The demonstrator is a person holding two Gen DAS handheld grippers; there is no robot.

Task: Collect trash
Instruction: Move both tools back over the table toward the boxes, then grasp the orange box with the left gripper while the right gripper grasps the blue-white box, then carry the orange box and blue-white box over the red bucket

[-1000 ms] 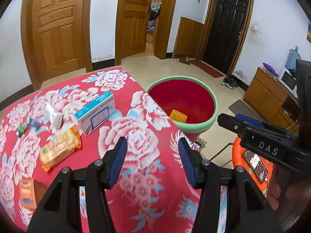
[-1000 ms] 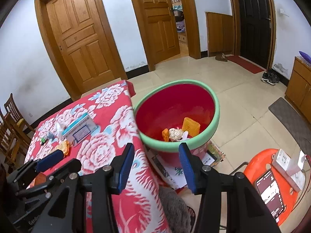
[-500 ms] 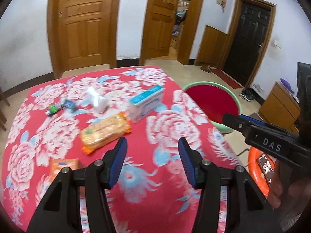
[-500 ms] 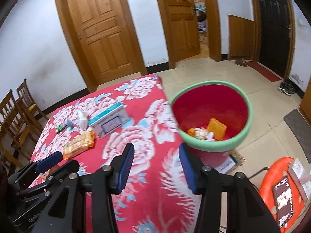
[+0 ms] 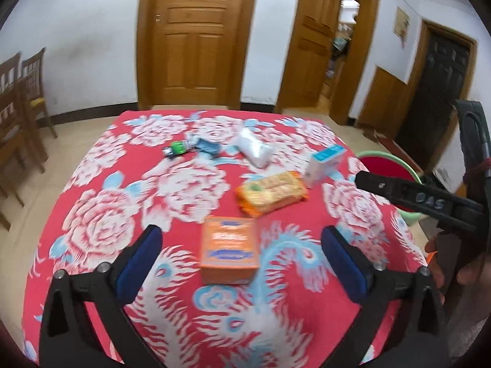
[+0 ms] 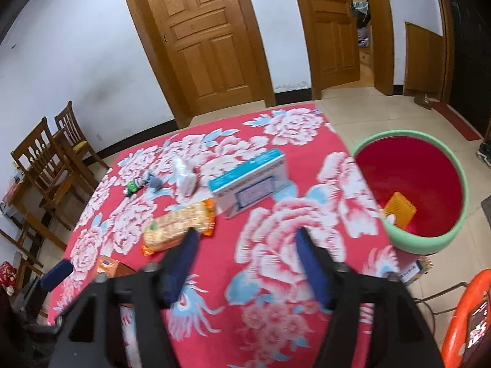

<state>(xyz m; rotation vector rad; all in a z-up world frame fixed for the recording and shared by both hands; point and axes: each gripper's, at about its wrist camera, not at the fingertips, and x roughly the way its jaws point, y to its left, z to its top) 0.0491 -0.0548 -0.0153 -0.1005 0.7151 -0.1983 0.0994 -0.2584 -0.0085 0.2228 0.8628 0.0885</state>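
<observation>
- Jaws of left gripper (image 5: 242, 245) opening, nothing between; flat orange cardboard box (image 5: 228, 250) lies ahead, near table's near edge.
- Right gripper (image 6: 245, 257) opening, empty, over table w/ red floral cloth (image 6: 276, 245).
- Straddle box squarely, then descend.

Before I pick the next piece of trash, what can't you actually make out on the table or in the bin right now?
- Orange box: print blurred, left wrist view; nearly all hidden behind the left gripper in the right wrist view.
- Bin: near floor hidden by its rim, right wrist view; right gripper covers it in the left.
- Small green item: too small to identify.
</observation>
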